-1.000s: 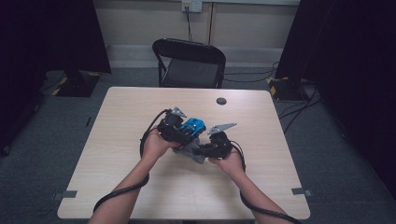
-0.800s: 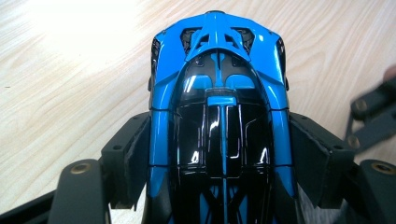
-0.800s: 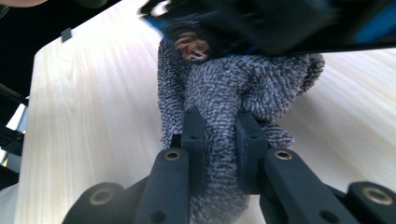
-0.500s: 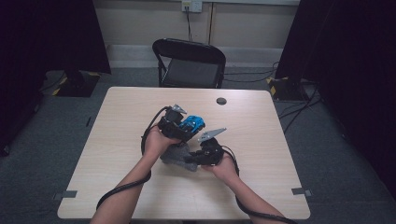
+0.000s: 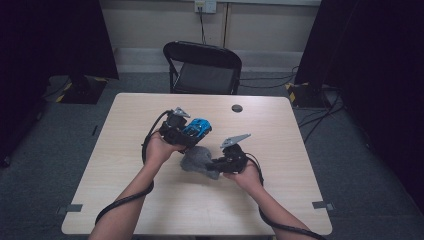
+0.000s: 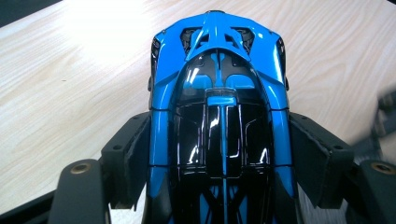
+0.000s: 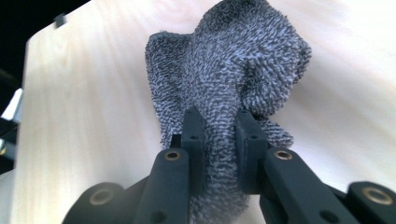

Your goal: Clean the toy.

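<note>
Wooden table point(image 5: 125, 195), black chair point(image 5: 202, 67), grey carpet point(image 5: 45, 150)

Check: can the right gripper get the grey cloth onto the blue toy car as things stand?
Probably yes. The right gripper is shut on the grey cloth, and the blue toy car, clamped in the left gripper, sits just beyond the cloth with nothing between them.
</note>
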The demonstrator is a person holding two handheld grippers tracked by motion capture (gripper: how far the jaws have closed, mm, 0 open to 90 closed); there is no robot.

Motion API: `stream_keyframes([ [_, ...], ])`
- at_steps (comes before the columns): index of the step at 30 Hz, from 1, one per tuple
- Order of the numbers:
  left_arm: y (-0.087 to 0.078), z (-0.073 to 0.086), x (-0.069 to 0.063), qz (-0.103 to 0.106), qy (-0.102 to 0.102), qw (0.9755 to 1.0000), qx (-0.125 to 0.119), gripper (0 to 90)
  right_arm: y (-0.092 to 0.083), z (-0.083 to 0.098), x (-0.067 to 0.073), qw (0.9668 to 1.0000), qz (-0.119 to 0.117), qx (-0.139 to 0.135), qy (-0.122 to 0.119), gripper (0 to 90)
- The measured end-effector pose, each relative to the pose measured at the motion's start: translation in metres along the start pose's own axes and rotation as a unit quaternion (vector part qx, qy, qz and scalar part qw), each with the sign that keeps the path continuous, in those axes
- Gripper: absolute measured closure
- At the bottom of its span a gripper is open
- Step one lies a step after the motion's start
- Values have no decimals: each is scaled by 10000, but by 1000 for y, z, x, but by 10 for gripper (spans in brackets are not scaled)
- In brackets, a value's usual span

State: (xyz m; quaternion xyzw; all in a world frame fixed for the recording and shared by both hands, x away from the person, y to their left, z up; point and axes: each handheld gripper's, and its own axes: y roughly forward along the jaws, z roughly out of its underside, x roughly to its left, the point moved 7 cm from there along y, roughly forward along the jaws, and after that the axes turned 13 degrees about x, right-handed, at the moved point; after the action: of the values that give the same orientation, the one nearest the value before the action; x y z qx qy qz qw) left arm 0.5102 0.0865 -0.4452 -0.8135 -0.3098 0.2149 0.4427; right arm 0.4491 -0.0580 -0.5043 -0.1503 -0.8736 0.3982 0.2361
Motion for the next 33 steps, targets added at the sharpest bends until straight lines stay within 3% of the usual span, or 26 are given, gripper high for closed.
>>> stream_keyframes([
  [9, -5, 6, -7, 72, 119, 9999, 6, 283, -28, 3, -36, 9976, 553, -202, 370, 772],
  [15, -2, 11, -16, 213, 162, 9996, -61, 283, -43, 5, -58, 9919, 921, -471, 735, 771],
  [27, 9, 14, -35, 320, 367, 9988, 56, 283, -52, -6, -64, 9885, 1100, -642, 816, 771],
  [33, 12, 16, -35, 328, 384, 9987, 85, 283, -51, -10, -60, 9901, 919, -711, 787, 770],
])
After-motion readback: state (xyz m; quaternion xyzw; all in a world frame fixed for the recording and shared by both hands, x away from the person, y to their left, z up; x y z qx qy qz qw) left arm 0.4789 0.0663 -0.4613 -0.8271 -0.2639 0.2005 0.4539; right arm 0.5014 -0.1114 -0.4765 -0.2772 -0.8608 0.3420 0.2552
